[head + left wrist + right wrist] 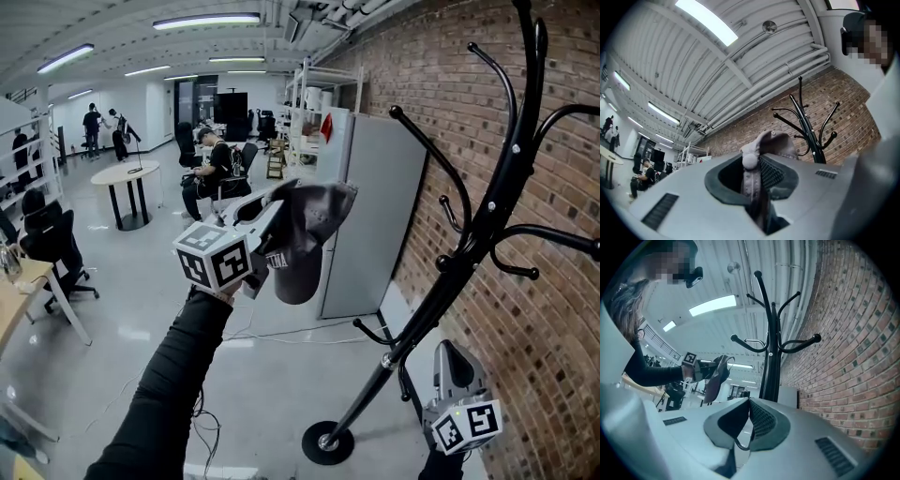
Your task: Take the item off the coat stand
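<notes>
A grey cap (307,239) hangs in the air left of the black coat stand (487,220), clear of its hooks. My left gripper (279,223) is shut on the cap; in the left gripper view the cap's strap (751,180) is pinched between the pads, the crown (772,143) rises beyond them, and the coat stand (812,133) is behind. My right gripper (450,361) is low at the right, next to the stand's pole. Its jaws (750,405) meet with nothing in them, and the right gripper view shows the stand (769,362) close ahead and the cap (715,378) at the left.
A brick wall (548,309) runs along the right, with a grey cabinet (375,206) against it behind the stand. The stand's round base (328,442) sits on the floor, with cables (208,424) nearby. A round table (127,178), chairs and seated people are farther back.
</notes>
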The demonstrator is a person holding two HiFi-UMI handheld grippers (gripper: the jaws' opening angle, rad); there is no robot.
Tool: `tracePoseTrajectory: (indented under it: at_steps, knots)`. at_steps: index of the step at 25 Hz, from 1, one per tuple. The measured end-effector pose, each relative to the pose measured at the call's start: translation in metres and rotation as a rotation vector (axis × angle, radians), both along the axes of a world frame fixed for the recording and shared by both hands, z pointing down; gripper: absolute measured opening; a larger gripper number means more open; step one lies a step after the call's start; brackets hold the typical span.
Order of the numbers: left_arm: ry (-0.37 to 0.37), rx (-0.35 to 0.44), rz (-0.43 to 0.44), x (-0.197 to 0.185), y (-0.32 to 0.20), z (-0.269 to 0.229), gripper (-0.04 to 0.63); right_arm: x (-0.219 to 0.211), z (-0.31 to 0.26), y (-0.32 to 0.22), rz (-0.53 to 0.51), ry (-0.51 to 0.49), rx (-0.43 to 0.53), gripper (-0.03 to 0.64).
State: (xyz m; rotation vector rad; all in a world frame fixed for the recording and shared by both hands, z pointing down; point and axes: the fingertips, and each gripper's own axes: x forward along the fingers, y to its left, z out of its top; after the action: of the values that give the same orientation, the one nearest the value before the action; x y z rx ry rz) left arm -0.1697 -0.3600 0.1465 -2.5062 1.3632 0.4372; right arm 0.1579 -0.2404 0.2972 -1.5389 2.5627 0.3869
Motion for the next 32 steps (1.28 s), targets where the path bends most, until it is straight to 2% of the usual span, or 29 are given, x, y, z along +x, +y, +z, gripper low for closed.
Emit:
tracePoseTrajectory:
  at_steps: [11, 21, 28, 32]
  knots:
    - [-0.024, -0.010, -0.126, 0.003, 0.039, 0.062, 0.067, -0.011, 0.005, 0.001, -0.055, 0.022, -0.006, 0.009]
    - [-0.025, -0.094, -0.167, 0.006, 0.079, 0.138, 0.067, -0.026, 0.023, 0.007, -0.083, 0.033, -0.022, 0.009]
    - [0.033, -0.173, -0.209, 0.012, 0.096, 0.187, 0.067, -0.024, 0.028, 0.009, -0.092, 0.034, -0.028, 0.009]
    - [0.012, -0.185, -0.242, 0.016, 0.109, 0.203, 0.067, -0.025, 0.036, 0.010, -0.109, 0.022, -0.040, 0.009]
